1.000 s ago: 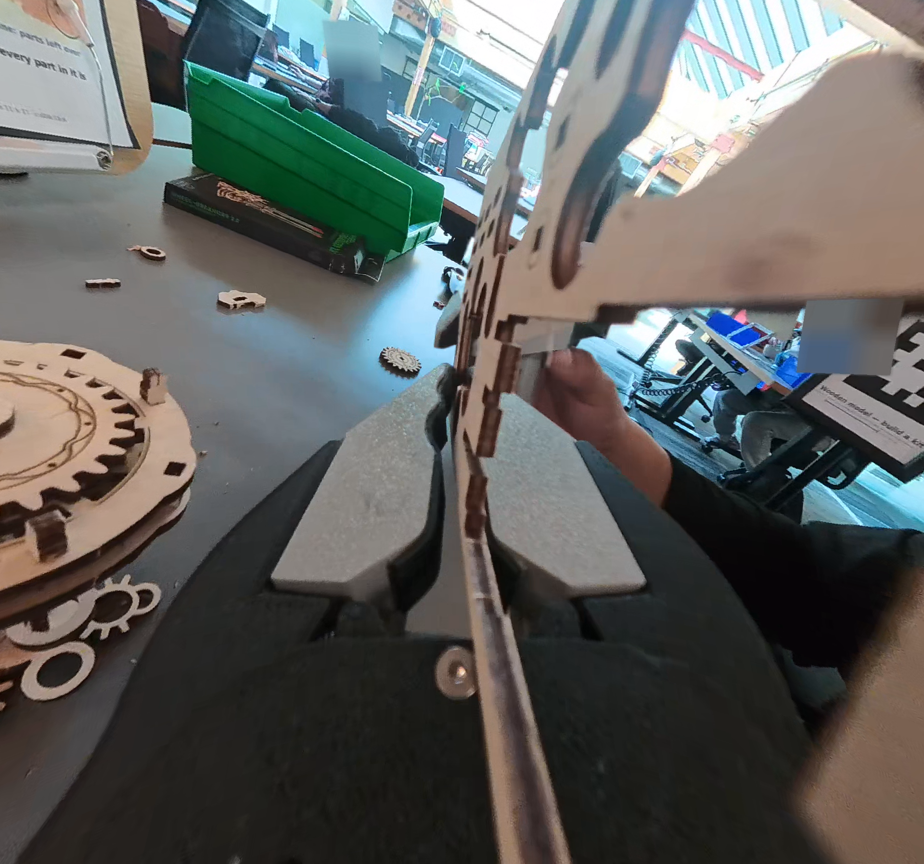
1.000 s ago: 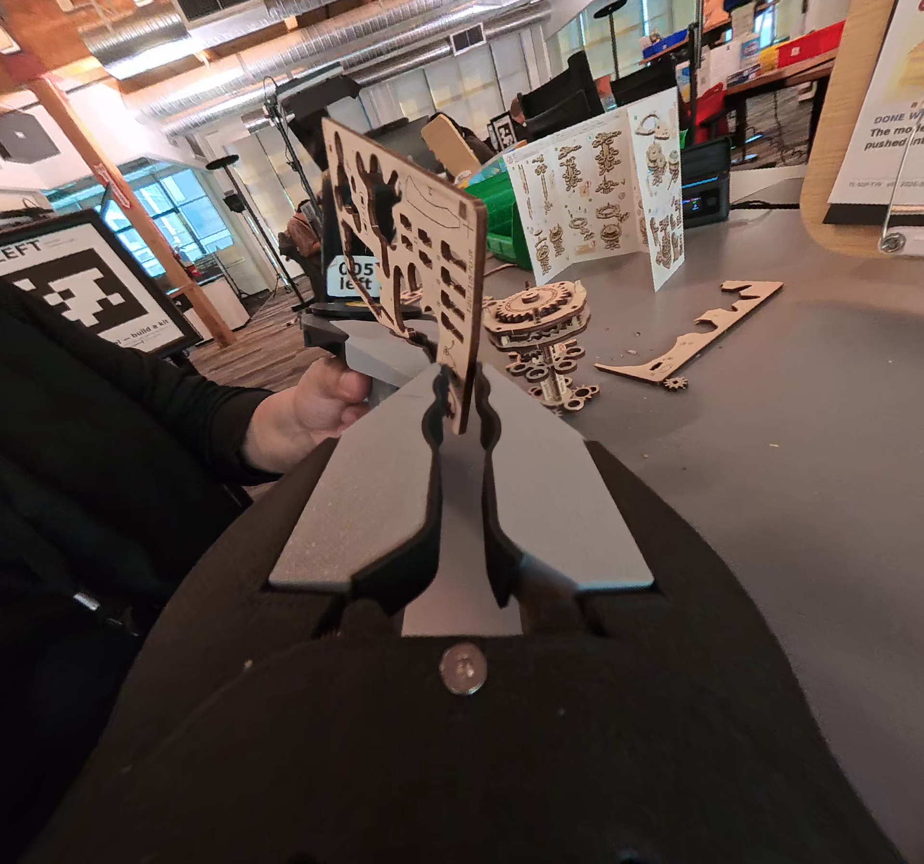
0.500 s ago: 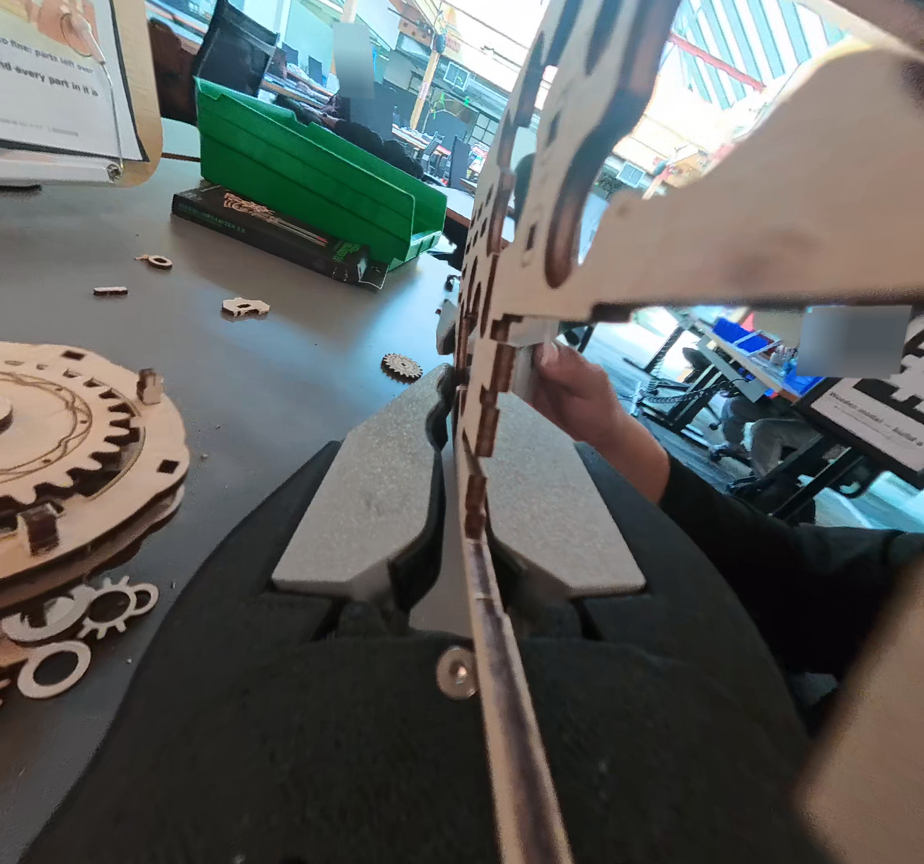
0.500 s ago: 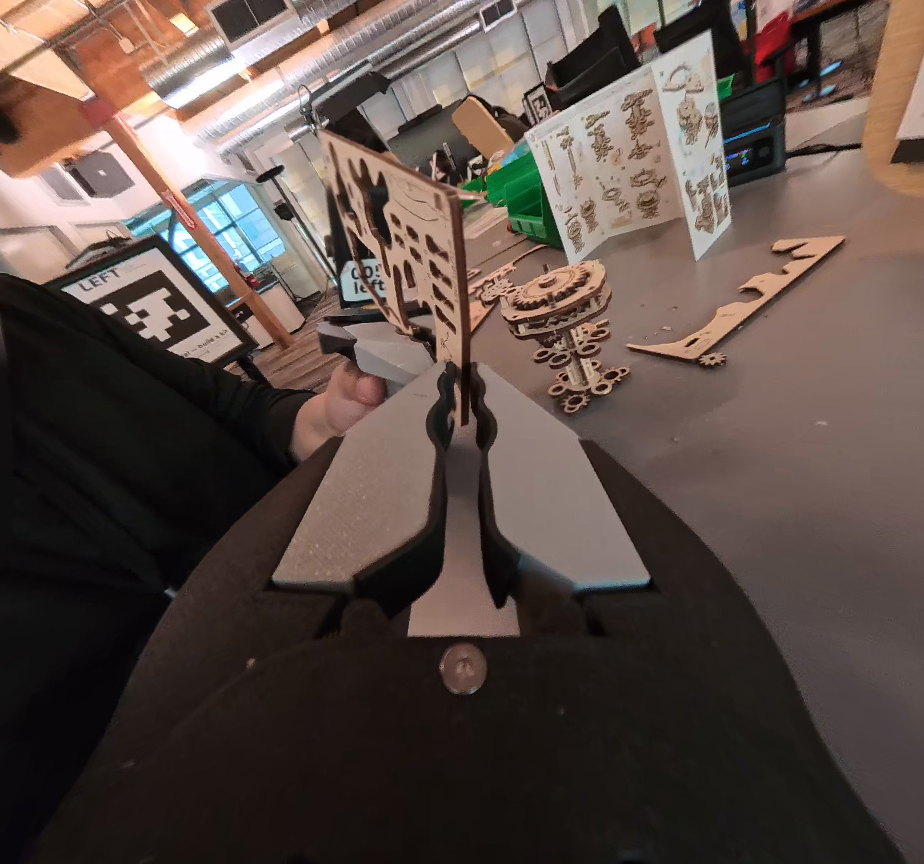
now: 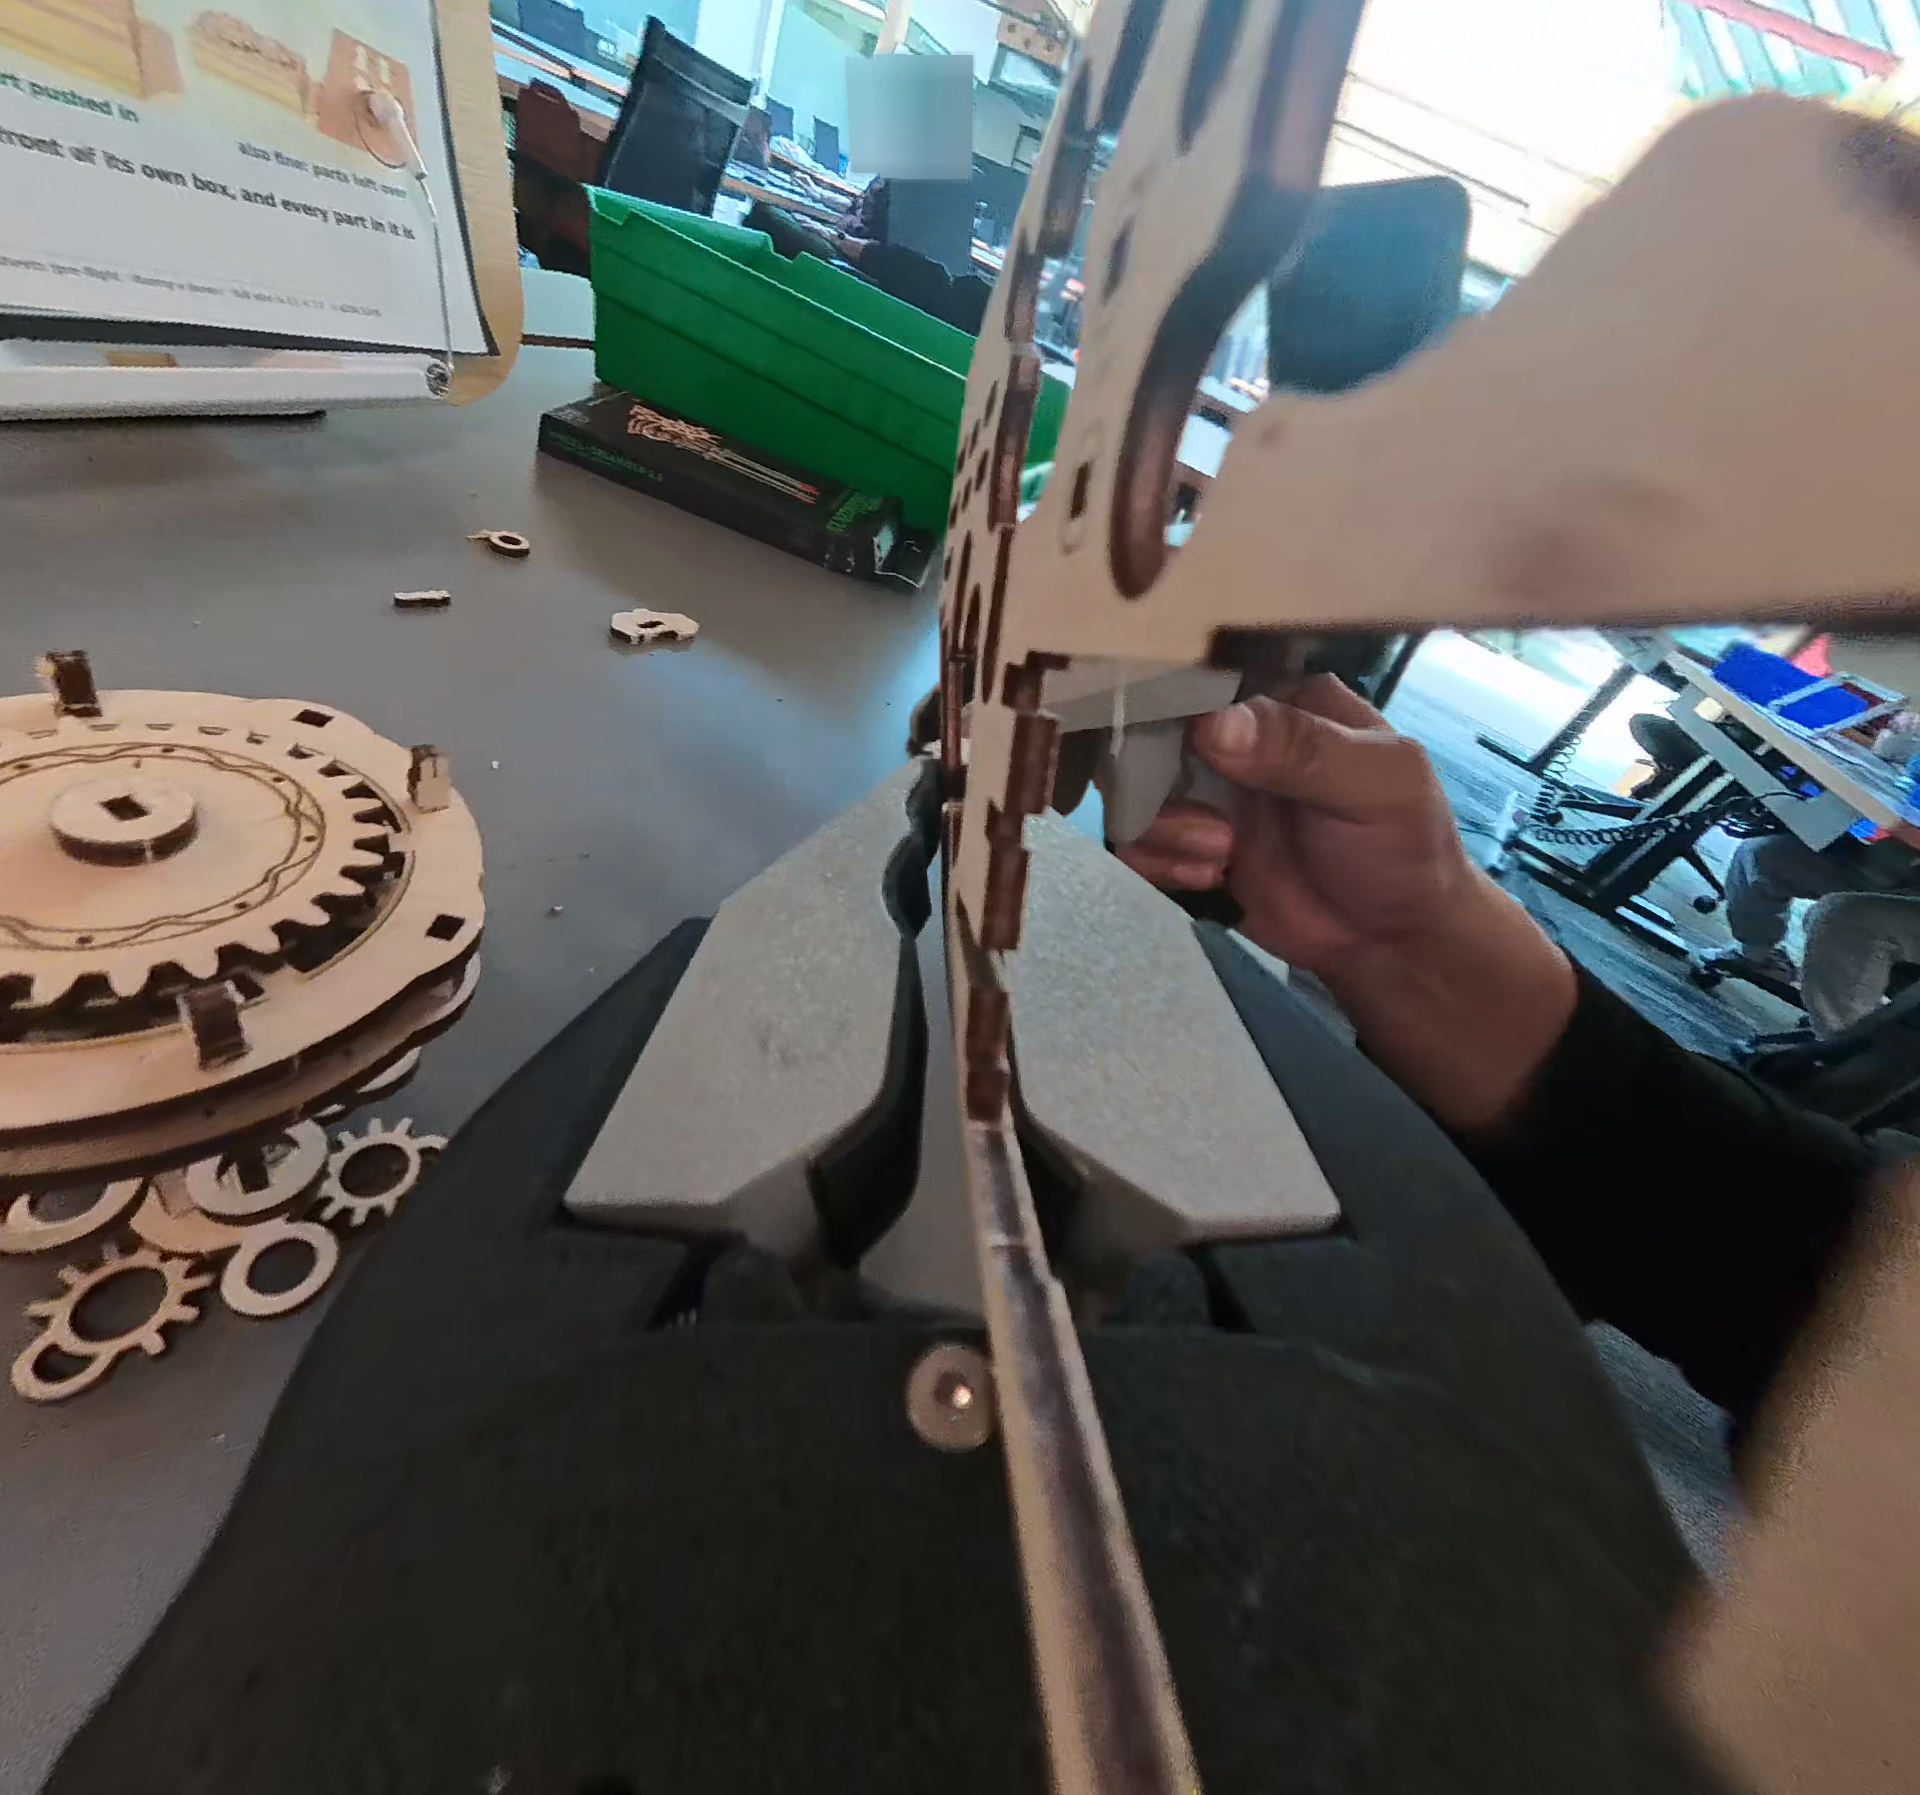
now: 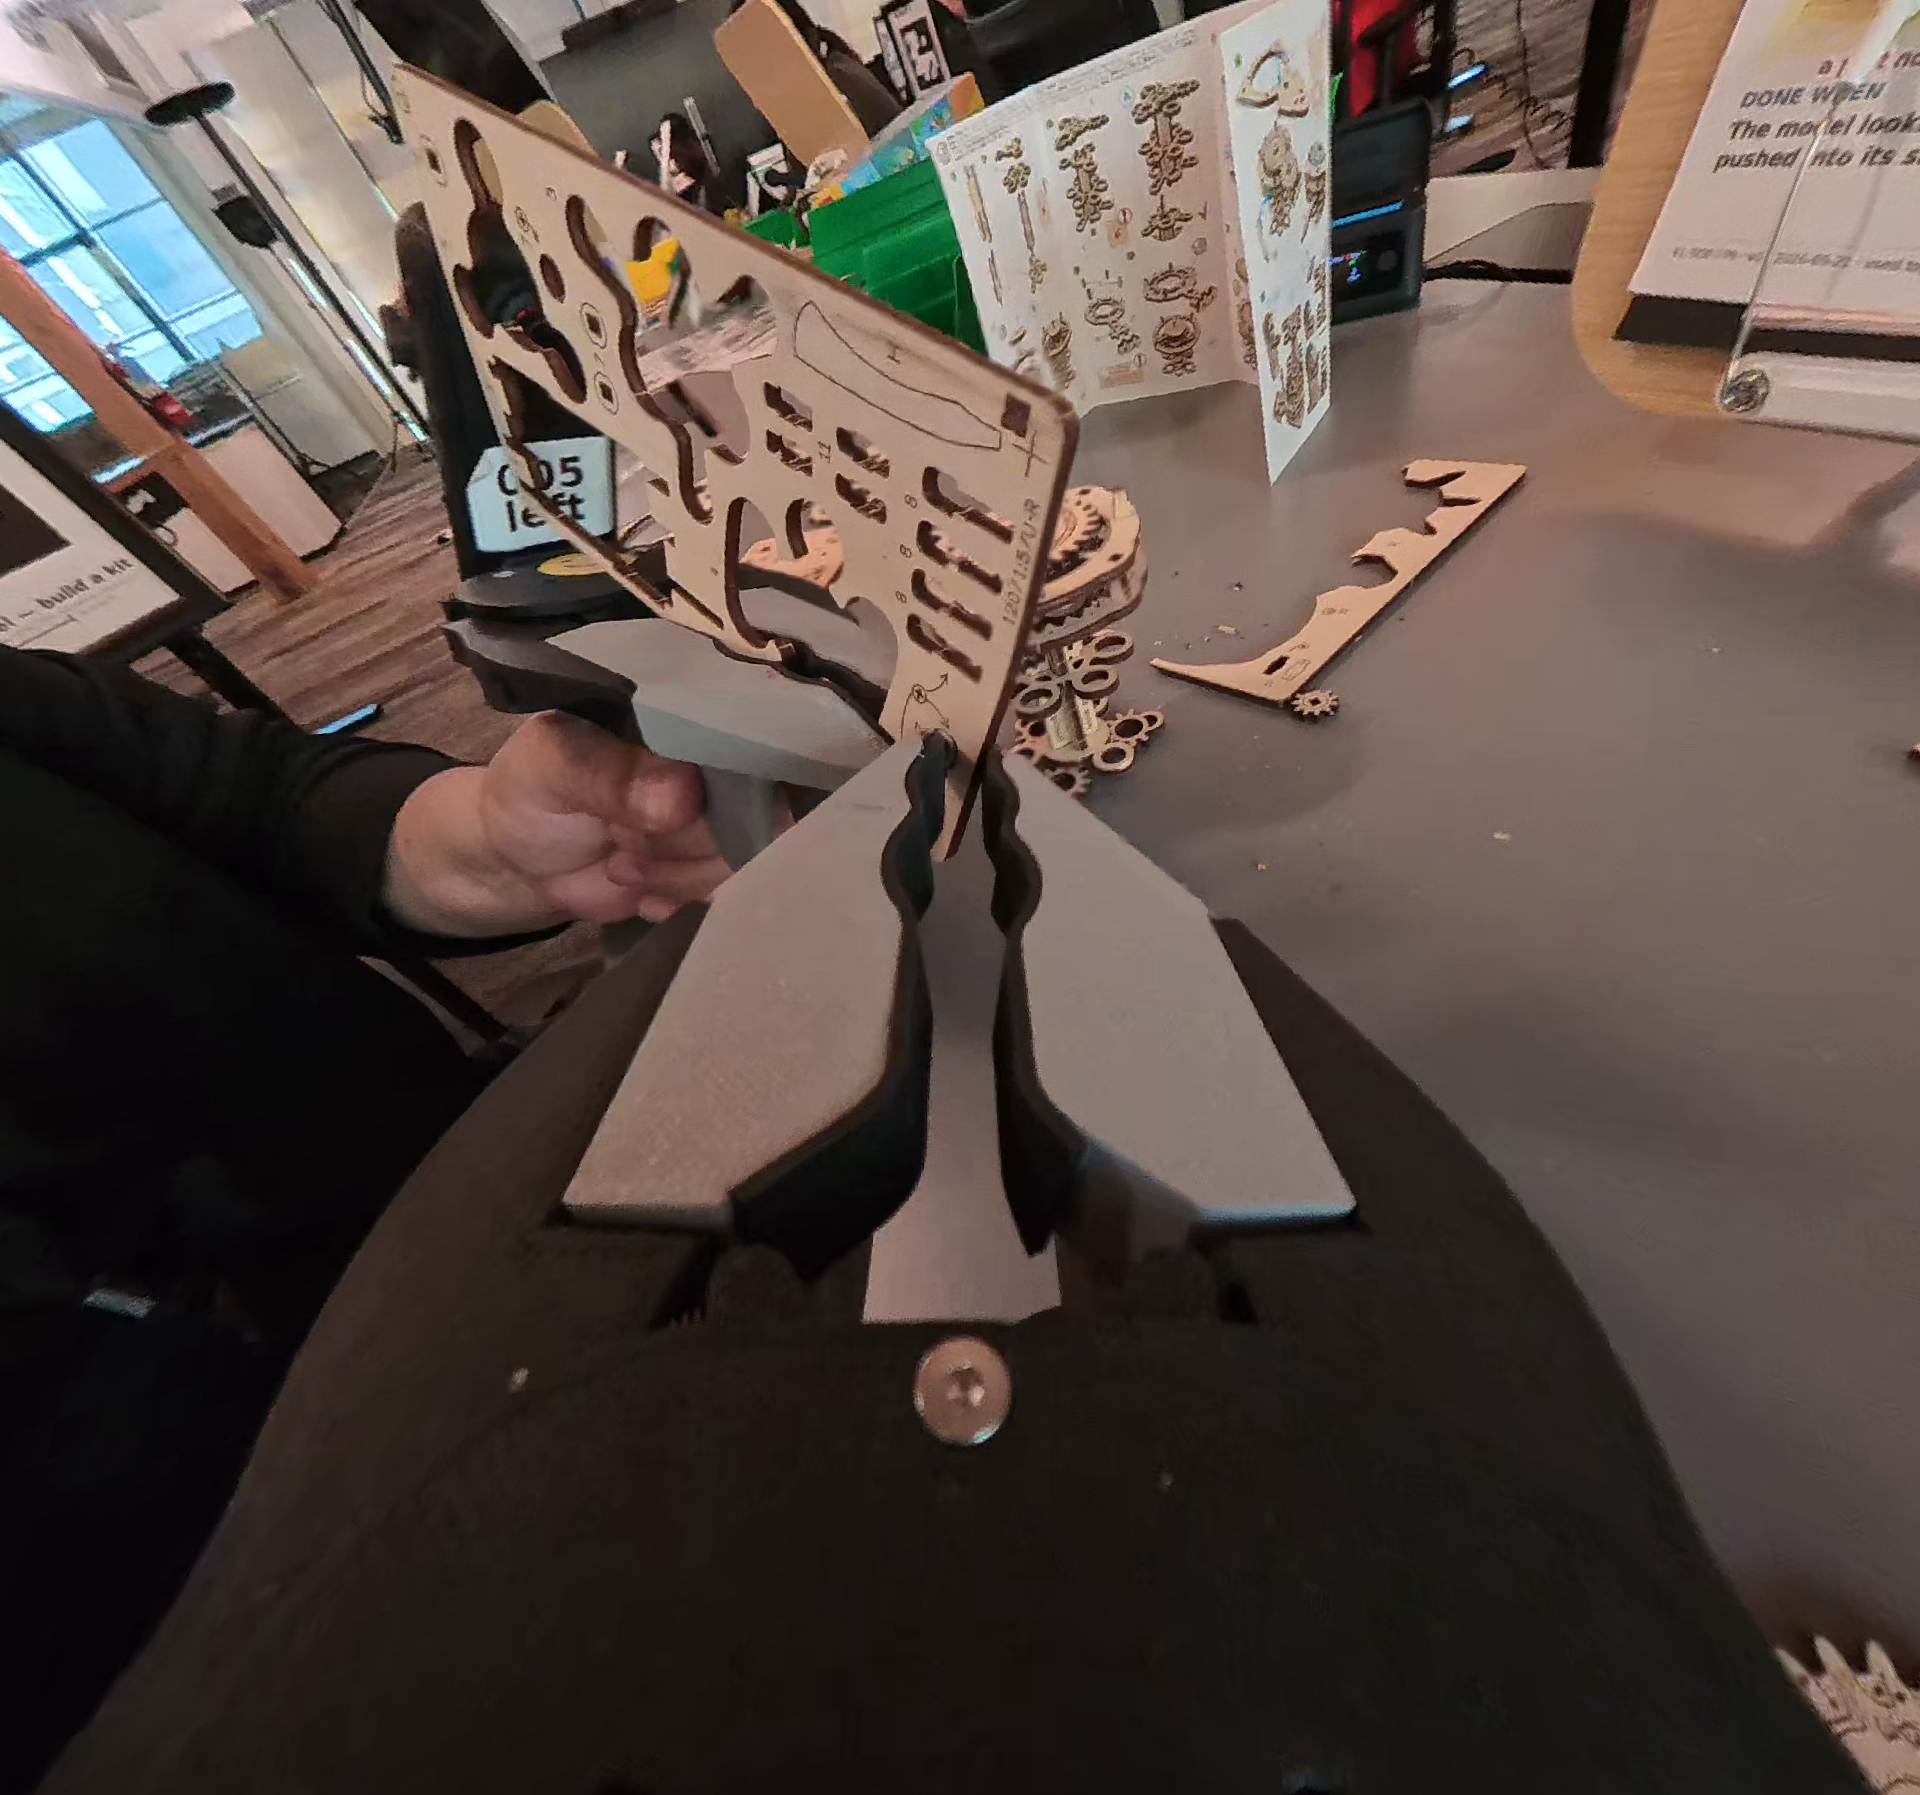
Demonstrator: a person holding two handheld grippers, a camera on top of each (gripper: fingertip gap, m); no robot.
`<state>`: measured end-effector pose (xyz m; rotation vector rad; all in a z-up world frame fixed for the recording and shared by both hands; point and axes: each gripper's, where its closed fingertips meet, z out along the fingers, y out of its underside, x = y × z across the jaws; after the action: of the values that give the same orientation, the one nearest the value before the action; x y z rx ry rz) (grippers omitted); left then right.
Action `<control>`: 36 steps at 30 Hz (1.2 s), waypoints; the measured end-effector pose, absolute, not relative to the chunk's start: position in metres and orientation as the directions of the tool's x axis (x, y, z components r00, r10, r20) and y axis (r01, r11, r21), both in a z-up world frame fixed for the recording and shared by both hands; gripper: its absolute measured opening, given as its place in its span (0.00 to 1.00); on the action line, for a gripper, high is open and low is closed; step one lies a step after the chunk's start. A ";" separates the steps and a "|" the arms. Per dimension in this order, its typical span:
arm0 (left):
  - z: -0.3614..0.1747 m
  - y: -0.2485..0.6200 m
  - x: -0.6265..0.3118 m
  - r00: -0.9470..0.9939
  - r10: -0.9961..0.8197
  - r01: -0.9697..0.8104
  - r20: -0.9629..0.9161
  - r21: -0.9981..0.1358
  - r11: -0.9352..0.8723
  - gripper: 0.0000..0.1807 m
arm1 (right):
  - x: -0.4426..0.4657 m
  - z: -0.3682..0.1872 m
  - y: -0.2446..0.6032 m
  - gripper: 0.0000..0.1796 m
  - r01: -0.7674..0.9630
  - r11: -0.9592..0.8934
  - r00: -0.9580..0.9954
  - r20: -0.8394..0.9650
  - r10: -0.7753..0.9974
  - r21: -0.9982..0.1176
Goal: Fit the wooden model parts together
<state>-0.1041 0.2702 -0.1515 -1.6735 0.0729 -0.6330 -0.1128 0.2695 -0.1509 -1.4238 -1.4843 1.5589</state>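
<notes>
Right wrist view: right gripper (image 6: 958,795), fingers nipped on the lower corner of the wooden parts sheet (image 6: 727,415), sheet upright above the grey table (image 6: 1558,862). Left gripper (image 5: 961,872) clamped on the same sheet edge-on; gear assembly (image 5: 197,904) on the table at left.

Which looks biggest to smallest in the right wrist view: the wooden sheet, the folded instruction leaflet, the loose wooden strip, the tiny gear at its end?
1. Wooden sheet, though it is nearest the camera, so that is unsure.
2. Instruction leaflet.
3. Wooden strip.
4. Tiny gear.
</notes>
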 end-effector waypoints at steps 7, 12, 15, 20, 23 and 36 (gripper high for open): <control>-0.153 0.275 -0.113 0.868 -0.346 0.301 0.357 -0.931 -0.208 0.00 | -0.121 -0.154 0.275 0.03 0.289 -0.128 -0.193 -0.189 0.963 -0.949; -0.152 0.276 -0.120 0.867 -0.322 0.331 0.380 -0.923 -0.199 0.00 | -0.129 -0.153 0.276 0.02 0.289 -0.149 -0.199 -0.212 0.957 -0.945; -0.150 0.276 -0.123 0.888 -0.306 0.303 0.344 -0.937 -0.174 0.00 | -0.131 -0.151 0.276 0.03 0.266 -0.273 -0.221 -0.334 0.917 -0.925; -0.146 0.272 -0.111 0.787 -0.441 0.377 0.432 -0.902 -0.212 0.00 | -0.119 -0.144 0.270 0.02 0.366 -0.483 -0.404 -0.603 0.687 -0.795; -0.145 0.270 -0.109 0.731 -0.478 0.423 0.486 -0.873 -0.241 0.00 | -0.118 -0.143 0.269 0.01 0.365 -0.402 -0.451 -0.537 0.713 -0.840; -0.145 0.273 -0.129 0.831 -0.342 0.410 0.439 -0.899 -0.156 0.00 | -0.137 -0.146 0.272 0.02 0.356 -0.138 -0.165 -0.208 0.964 -0.924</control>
<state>-0.1292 0.2726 -0.1448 -1.5979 -0.0553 -0.6578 -0.1366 0.2724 -0.1458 -1.5047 -1.5357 1.3116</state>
